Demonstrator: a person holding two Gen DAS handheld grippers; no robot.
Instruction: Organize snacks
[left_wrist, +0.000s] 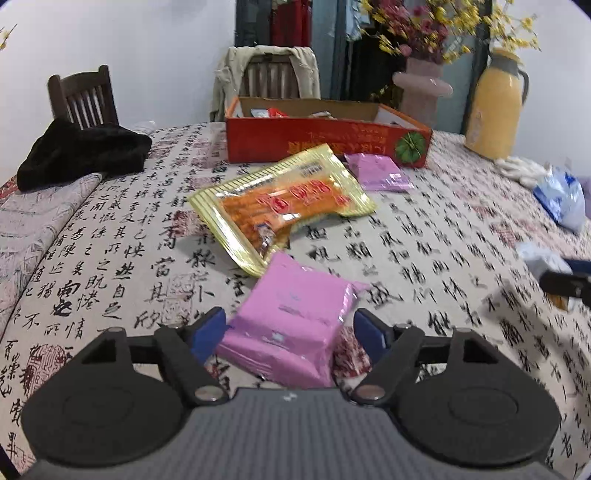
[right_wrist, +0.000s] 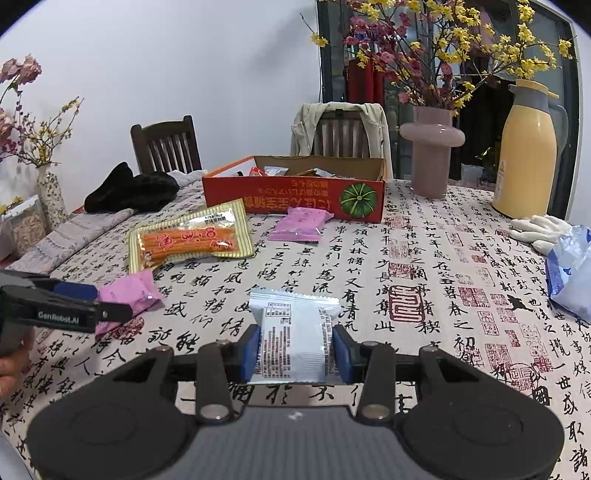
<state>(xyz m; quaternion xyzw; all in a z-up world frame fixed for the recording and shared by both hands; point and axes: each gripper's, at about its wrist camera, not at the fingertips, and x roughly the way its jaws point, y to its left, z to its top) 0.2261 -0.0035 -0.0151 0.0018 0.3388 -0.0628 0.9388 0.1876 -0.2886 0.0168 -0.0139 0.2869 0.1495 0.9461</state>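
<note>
Left wrist view: the left gripper (left_wrist: 290, 325) stands wide, its blue pads (left_wrist: 208, 328) either side of a pink packet (left_wrist: 291, 317) that lies on the tablecloth (left_wrist: 110, 251). A gap shows between the packet and each pad, so nothing is clamped. The packet is plain pink foil, creased, seam uppermost.

Right wrist view: the right gripper (right_wrist: 295, 349) is part-closed on a white packet (right_wrist: 291, 332), both pads pressed against its sides. The packet is silver-white with a crimped top edge and fine printed text facing the camera; it sits above the cloth, near the table's near edge.

Both views show a yellow bag (left_wrist: 280, 203) of orange sticks lying flat at mid-table, a second pink packet (left_wrist: 378, 171) just before the red box (left_wrist: 325, 138), and loose wrappers inside that open box. A pink vase (left_wrist: 421, 88) with flowers and a yellow flask (left_wrist: 495, 107) stand behind, right.

Only the right wrist view shows the left gripper from the side with a hand (right_wrist: 13, 363) behind it, a patterned vase (right_wrist: 50, 192) and a clear container (right_wrist: 26, 225) at far left. White gloves (right_wrist: 535, 229) and a blue-white bag (right_wrist: 570, 273) are sharper there; in the left wrist view they are blurred, and the right gripper appears only as a dark shape at the right edge.
</note>
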